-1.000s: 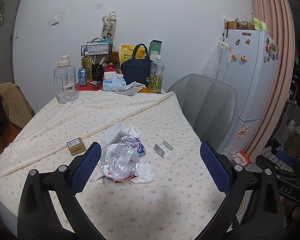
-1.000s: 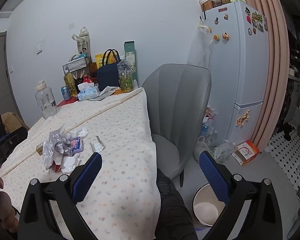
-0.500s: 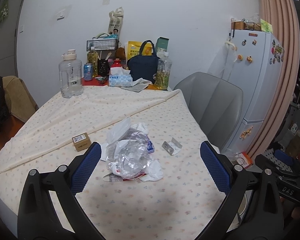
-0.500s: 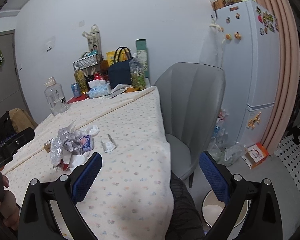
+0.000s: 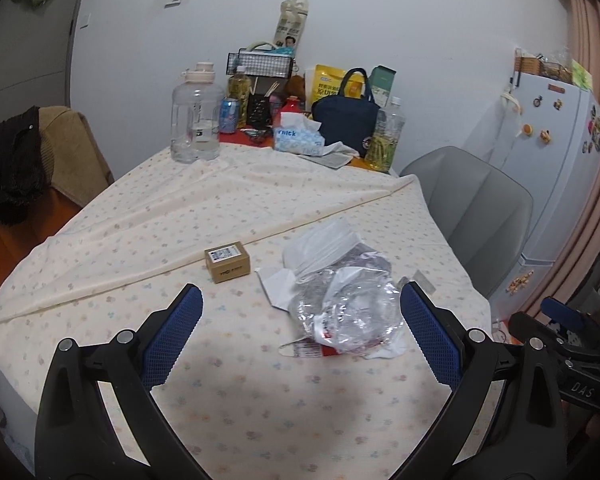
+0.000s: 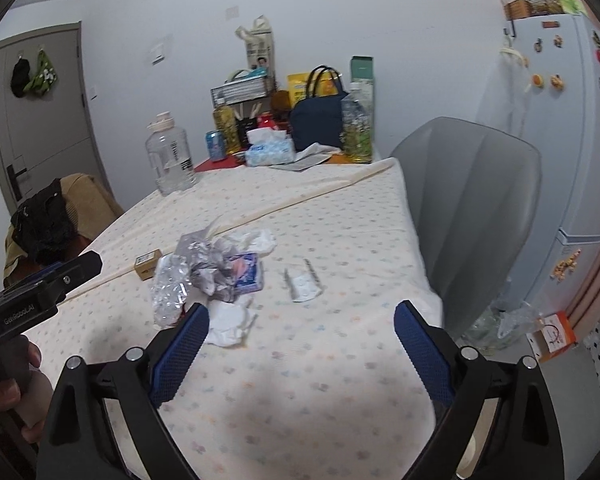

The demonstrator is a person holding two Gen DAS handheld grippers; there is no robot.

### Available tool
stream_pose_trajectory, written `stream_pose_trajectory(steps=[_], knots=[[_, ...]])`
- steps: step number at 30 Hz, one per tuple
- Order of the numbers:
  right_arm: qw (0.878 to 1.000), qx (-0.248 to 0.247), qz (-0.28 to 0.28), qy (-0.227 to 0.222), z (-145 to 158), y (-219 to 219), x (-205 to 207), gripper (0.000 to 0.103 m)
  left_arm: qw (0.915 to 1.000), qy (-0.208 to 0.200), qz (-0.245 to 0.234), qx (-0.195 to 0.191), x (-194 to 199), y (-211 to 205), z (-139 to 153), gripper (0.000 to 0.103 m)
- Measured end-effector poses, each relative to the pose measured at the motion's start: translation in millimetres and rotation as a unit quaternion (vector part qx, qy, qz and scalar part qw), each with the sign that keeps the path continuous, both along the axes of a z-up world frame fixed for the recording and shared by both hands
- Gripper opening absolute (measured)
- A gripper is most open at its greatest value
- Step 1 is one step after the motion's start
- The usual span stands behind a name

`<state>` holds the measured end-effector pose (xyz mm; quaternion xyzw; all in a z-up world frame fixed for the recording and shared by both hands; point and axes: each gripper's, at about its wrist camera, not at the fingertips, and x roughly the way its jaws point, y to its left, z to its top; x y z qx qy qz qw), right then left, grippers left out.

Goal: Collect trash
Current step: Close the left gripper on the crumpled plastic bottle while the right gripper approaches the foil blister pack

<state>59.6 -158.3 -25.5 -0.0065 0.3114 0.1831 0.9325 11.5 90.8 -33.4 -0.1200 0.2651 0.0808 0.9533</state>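
Note:
A trash pile lies on the flowered tablecloth (image 5: 148, 220): crumpled clear plastic (image 5: 348, 308), a white bag (image 5: 320, 248), a blue wrapper (image 6: 246, 272), white tissue (image 6: 228, 320) and an empty blister pack (image 6: 304, 286). A small brown box (image 5: 227, 267) sits just left of it. My left gripper (image 5: 300, 300) is open, low over the cloth, with the clear plastic near its right finger. My right gripper (image 6: 302, 314) hovers open just short of the blister pack. Its jaws are closing with nothing but cloth between them, and the tissue lies by its left finger.
A large clear jug (image 5: 194, 120), a can, bottles, a tissue box (image 5: 298, 140) and a dark blue bag (image 5: 346, 120) crowd the table's far end. A grey chair (image 6: 472, 200) and a white fridge (image 6: 560, 140) stand to the right. An orange box (image 6: 552, 336) lies on the floor.
Both grippers have moved in over the table toward the trash pile. The pile now sits close ahead of the left fingers, and the right view has swung from the chair onto the table.

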Motion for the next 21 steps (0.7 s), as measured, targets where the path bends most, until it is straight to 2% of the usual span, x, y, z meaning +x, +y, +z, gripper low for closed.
stream_pose_trajectory(steps=[5, 9, 12, 21], knots=[[0.999, -0.007, 0.023, 0.028, -16.7, 18.7, 13.7, 0.072, 0.9999, 0.009, 0.000, -0.005, 6.7, 5.2, -8.1, 0.098], [0.998, -0.020, 0.026, 0.047, -31.8, 23.9, 30.5, 0.068, 0.9998, 0.020, -0.006, -0.007, 17.1, 2.0, -15.1, 0.098], [0.998, -0.022, 0.023, 0.062, -41.4, 22.7, 48.3, 0.060, 0.9995, 0.027, -0.012, -0.013, 26.8, -2.4, -19.8, 0.098], [0.994, -0.019, 0.020, 0.102, -68.3, 16.2, 98.3, 0.058, 0.9988, 0.035, -0.017, -0.030, 53.5, -22.6, -30.0, 0.098]])
